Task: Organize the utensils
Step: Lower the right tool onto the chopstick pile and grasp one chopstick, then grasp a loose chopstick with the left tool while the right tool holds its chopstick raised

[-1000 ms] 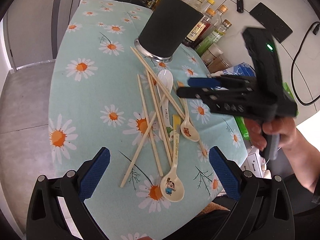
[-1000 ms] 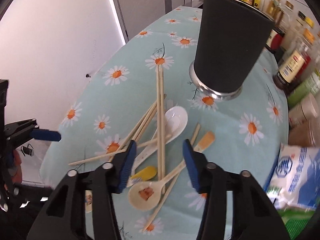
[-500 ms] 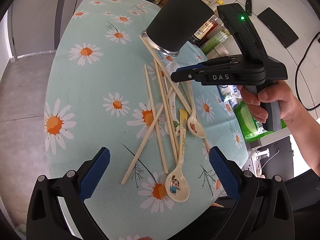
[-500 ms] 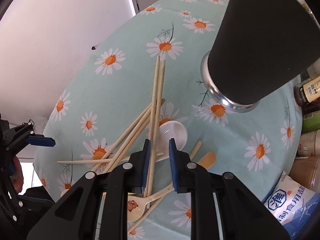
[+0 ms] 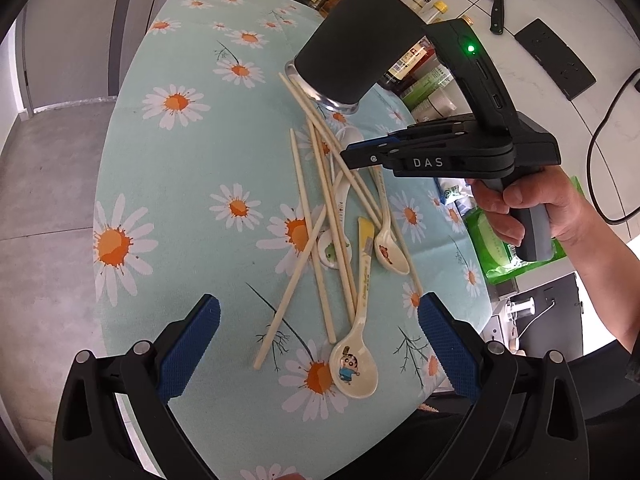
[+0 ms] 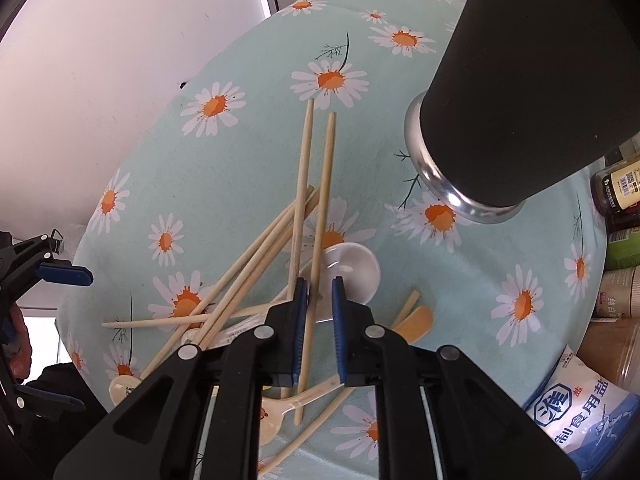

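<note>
Left wrist view: left hand-held gripper [image 5: 318,350] gapes wide, empty, above the worktop [image 5: 192,184] — chopsticks [image 5: 320,216] and spoons [image 5: 354,364] all loose in a pile beside the black holder [image 5: 356,52], none visibly sorted.

Right wrist view: right hand-held gripper [image 6: 320,308] has just been closing, now narrow on one chopstick [image 6: 322,200] — first pick.

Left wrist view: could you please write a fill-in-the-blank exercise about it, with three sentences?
1. The utensils lie on a cloth printed with ____.
2. The left tongs stand ____, with nothing held between them.
3. Behind the chopsticks stands a cylindrical holder whose colour is ____.

Missing words: daisies; open; black
</note>
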Motion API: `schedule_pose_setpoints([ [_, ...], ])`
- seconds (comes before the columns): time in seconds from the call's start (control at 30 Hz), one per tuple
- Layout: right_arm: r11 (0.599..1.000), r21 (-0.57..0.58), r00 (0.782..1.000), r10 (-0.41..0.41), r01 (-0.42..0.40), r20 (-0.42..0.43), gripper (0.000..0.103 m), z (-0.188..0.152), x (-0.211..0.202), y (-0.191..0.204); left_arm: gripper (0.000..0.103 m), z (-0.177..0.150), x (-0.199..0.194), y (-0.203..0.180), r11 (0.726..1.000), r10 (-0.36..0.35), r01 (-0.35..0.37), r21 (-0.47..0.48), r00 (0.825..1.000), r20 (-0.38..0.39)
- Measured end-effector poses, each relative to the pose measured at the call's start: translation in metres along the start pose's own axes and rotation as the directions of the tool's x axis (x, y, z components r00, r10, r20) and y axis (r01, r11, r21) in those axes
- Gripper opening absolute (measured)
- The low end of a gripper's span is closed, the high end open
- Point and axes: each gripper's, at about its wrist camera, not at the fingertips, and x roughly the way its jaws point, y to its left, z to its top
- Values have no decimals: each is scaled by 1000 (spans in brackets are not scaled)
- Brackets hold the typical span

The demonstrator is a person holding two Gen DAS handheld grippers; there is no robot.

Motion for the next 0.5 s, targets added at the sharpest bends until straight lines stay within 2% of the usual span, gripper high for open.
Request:
schedule_pose_setpoints([
  [0.17, 999, 37, 1000, 9, -9, 14, 7, 3, 2, -4, 96, 3, 0, 2, 1000, 5, -5, 3, 1000, -3],
  [0.5, 985, 147, 992, 71, -86, 106, 6, -10, -16, -22, 96, 18, 13, 3, 999, 20, -19, 30, 1000, -23],
])
